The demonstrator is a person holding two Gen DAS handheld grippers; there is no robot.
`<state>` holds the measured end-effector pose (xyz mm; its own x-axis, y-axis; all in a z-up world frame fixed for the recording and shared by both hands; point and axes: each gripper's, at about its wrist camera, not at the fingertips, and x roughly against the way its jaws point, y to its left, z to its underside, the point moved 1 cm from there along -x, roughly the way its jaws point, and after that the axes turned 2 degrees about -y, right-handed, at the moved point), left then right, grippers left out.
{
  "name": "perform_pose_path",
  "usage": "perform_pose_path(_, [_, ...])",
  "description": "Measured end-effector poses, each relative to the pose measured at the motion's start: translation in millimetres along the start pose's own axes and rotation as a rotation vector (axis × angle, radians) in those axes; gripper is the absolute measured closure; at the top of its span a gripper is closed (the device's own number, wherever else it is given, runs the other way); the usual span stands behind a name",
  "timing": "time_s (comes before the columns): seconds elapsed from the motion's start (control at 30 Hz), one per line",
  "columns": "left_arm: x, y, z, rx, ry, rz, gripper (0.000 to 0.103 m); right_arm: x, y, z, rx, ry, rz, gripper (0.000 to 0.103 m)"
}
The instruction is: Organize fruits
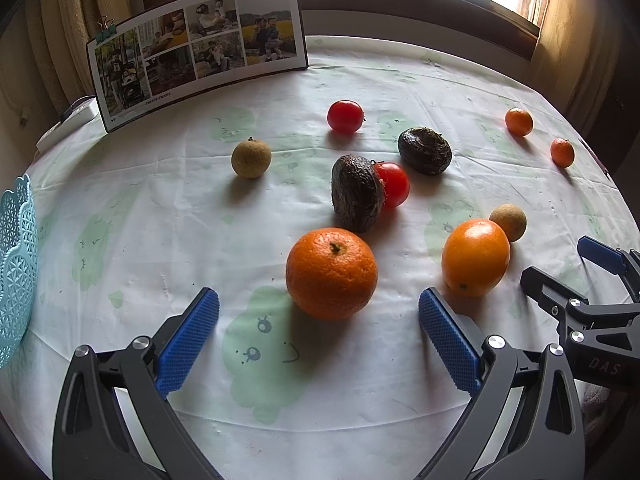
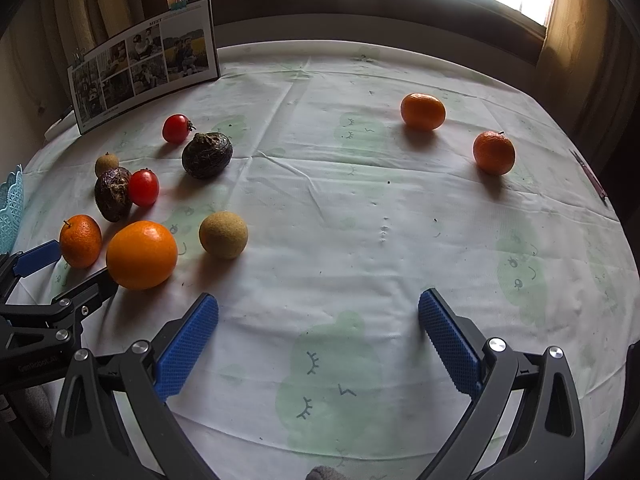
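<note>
At the far left edge of the counter (image 1: 400,380) stands a pale blue lattice basket (image 1: 16,264), with a photo board (image 1: 196,48) propped at the back. The left gripper (image 1: 319,322) has its jaws spread wide and empty, a pitted mandarin (image 1: 331,273) with a stem nub lying just ahead between them. Behind it a wrinkled dark passion fruit (image 1: 356,193) touches a glossy red tomato (image 1: 394,184); a smooth orange (image 1: 475,257) sits to the right, touching a tan longan (image 1: 509,222). Counted in the left view: two tomatoes, two passion fruits, two longans, one smooth orange, three mandarins. The right view alone shows the bare counter stretch ahead of the right gripper (image 2: 318,320), its jaws equally wide and empty, and brings the two far mandarins (image 2: 423,111) closer, well apart from the cluster.
</note>
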<state>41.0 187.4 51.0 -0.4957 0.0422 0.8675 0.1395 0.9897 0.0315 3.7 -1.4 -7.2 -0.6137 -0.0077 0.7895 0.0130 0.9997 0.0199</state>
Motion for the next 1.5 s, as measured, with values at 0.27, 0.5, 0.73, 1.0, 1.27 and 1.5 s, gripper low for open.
perform_pose_path(0.27, [0.0, -0.6, 0.3, 0.0, 0.0, 0.001, 0.002, -0.1, -0.5, 2.1, 0.003, 0.001, -0.001, 0.005])
perform_pose_path(0.5, [0.2, -0.8, 0.5, -0.001, -0.001, 0.0, 0.002, -0.9, 0.4, 3.5, 0.013, 0.005, -0.002, 0.005])
perform_pose_path(0.73, [0.2, -0.8, 0.2, -0.002, -0.001, 0.0, 0.002, 0.0, 1.6, 3.1, 0.014, 0.005, 0.002, 0.005])
perform_pose_path(1.0, [1.5, 1.3, 0.2, -0.001, -0.004, 0.006, 0.002, 0.7, 1.9, 3.7, 0.013, 0.005, 0.003, 0.005])
perform_pose_path(1.27, [14.2, 15.8, -1.0, 0.099, -0.075, 0.072, 0.002, 0.5, 0.4, 3.3, 0.022, 0.011, -0.004, 0.005])
perform_pose_path(1.5, [34.1, 32.0, 0.5, 0.179, -0.201, 0.097, 0.002, 2.6, 0.1, 4.8, 0.039, 0.012, -0.013, 0.005])
